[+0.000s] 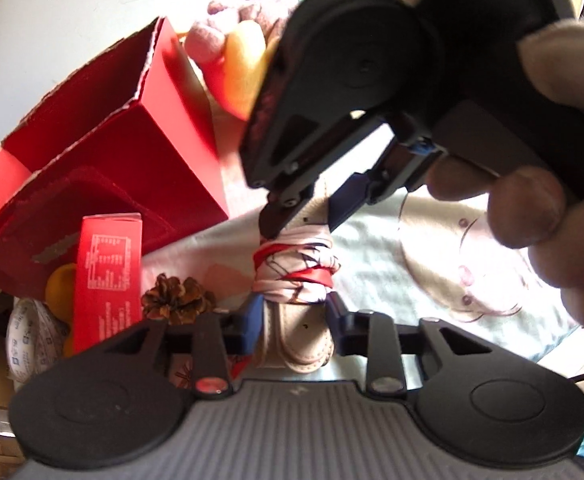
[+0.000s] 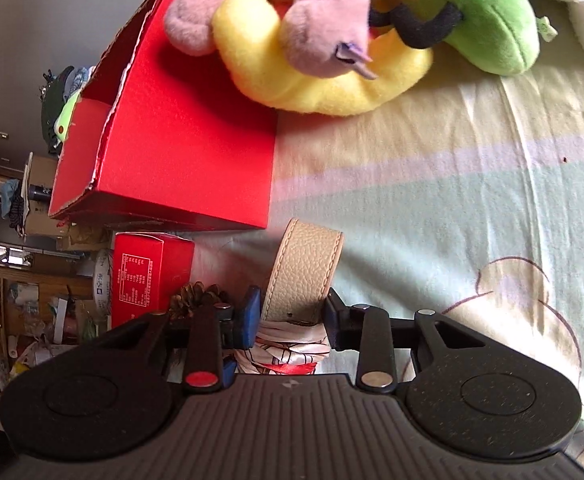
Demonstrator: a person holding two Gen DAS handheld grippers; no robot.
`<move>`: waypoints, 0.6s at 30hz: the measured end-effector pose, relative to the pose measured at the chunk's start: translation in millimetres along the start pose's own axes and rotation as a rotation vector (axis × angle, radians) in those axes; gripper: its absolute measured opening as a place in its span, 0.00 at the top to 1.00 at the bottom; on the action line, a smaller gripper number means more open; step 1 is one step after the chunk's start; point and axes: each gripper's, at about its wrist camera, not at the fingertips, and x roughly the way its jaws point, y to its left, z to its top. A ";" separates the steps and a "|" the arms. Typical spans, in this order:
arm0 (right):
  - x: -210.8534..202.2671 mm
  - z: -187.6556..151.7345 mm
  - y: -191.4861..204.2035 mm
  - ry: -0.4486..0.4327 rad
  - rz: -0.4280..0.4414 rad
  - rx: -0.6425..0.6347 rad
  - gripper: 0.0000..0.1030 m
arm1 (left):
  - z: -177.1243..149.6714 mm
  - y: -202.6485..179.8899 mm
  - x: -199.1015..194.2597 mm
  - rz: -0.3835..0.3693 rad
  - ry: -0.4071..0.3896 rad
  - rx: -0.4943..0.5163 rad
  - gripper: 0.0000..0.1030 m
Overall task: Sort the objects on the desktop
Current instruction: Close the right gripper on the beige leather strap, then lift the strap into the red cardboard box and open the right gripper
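Both grippers are clamped on one thing: a beige leather strap [image 2: 304, 268], folded into a loop and wound about its middle with a white and red patterned scarf [image 1: 296, 268]. The left gripper [image 1: 292, 320] pinches the stitched strap end nearest its camera. The right gripper [image 2: 289, 316], seen from the left wrist as a black frame with a hand [image 1: 548, 208] around it, comes in from the far side and pinches the strap just above the scarf. The bundle hangs between them, lifted clear of a pale bedsheet [image 2: 432, 208] printed with a cartoon pattern; this surface looks like a bed.

To the left stands an open red cardboard box [image 2: 187, 152] with torn edges. Nearer, beside it, are a small red carton [image 2: 147, 276] with printed text and a pine cone [image 1: 175, 296]. Far off, a pink plush [image 2: 275, 12] lies over a yellow plush [image 2: 316, 84], with a green plush [image 2: 488, 20] to their right.

Judging by this, the strap is mid-carry, between pickup and placement. The red box seems the likely destination, though that is a guess. The next move calls for both grippers to travel left together, or for one to let go first, so the bundle is not pulled or twisted.
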 end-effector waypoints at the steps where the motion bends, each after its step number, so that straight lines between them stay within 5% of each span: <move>1: -8.0 0.8 -0.1 -0.019 0.004 -0.002 0.68 | 1.0 -0.6 -3.0 -0.011 -0.010 0.006 0.81; 12: -85.8 36.4 83.8 -0.289 0.033 -0.172 0.70 | 71.6 40.0 -72.7 -0.137 -0.268 -0.051 0.88; 18: -62.9 83.0 171.9 -0.356 -0.006 -0.370 0.70 | 101.9 110.9 -99.9 -0.125 -0.364 -0.050 0.89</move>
